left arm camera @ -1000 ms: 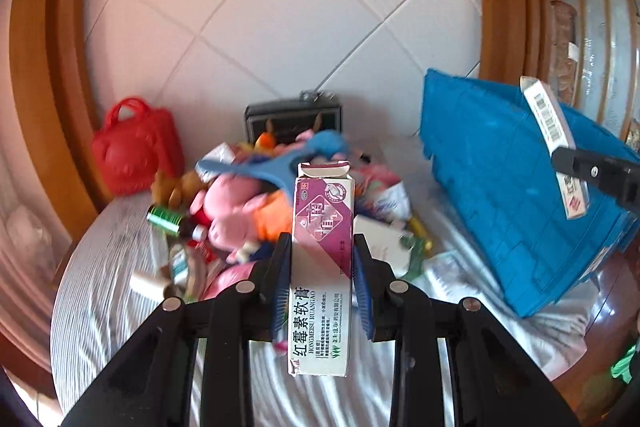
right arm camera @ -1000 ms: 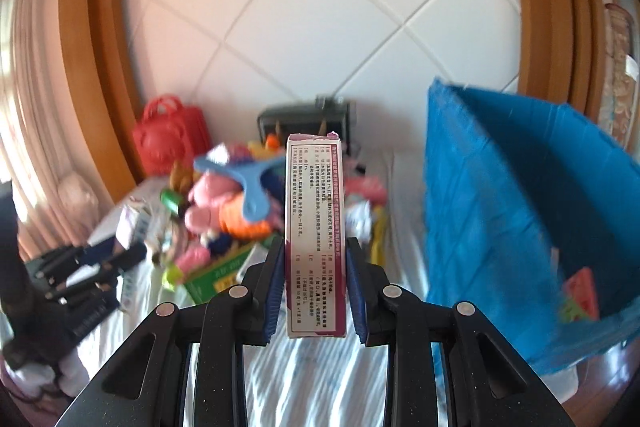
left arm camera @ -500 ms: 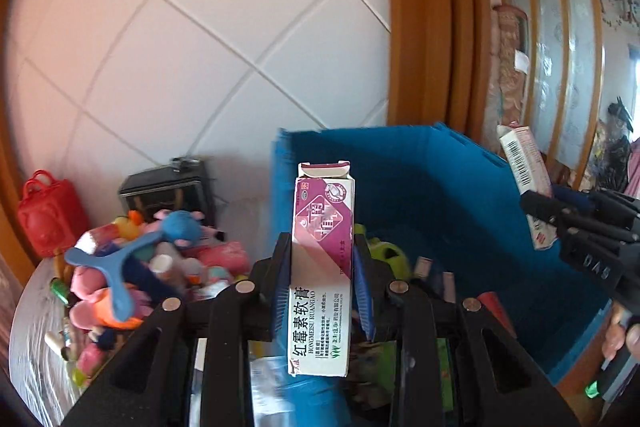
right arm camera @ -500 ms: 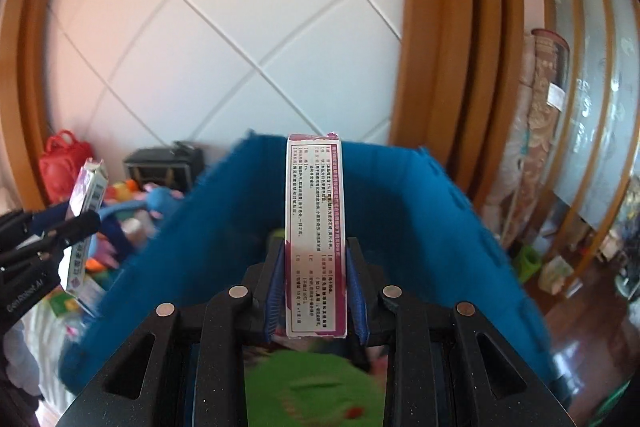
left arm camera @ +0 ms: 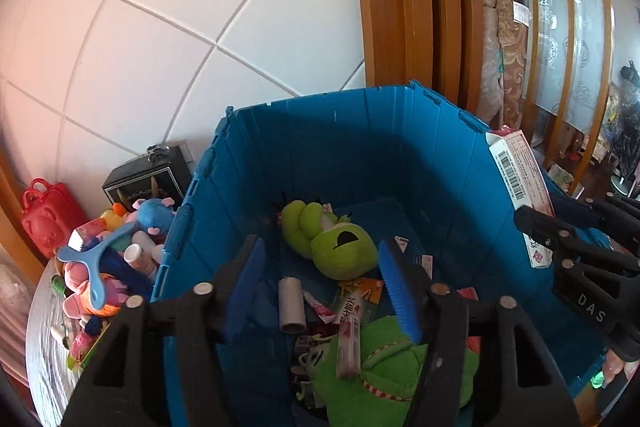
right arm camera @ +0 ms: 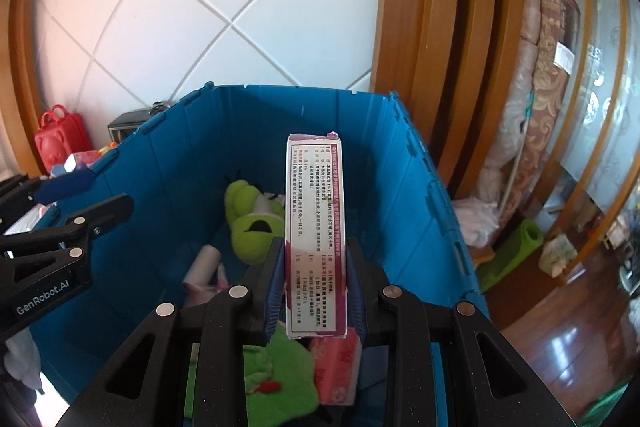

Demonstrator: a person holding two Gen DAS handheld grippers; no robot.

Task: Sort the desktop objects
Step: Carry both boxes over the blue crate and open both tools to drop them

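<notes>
My left gripper hangs over the open blue bin. Its jaws are opening and nothing is between them. Below them a blurred pink-and-white ointment box lies loose over a green plush inside the bin. My right gripper is shut on an upright purple-and-white medicine box, held above the bin. In the left wrist view that right gripper and its box stand at the bin's right rim. In the right wrist view the left gripper shows at the left rim.
Green plush toys, a small roll and packets lie in the bin. Left of it, a toy pile, a red bag and a black box crowd the round table. Rolled rugs lean behind the wooden frame.
Both grippers swung right from the toy pile to above the blue bin. The left gripper opened and its ointment box dropped out. The right gripper still holds its box.
</notes>
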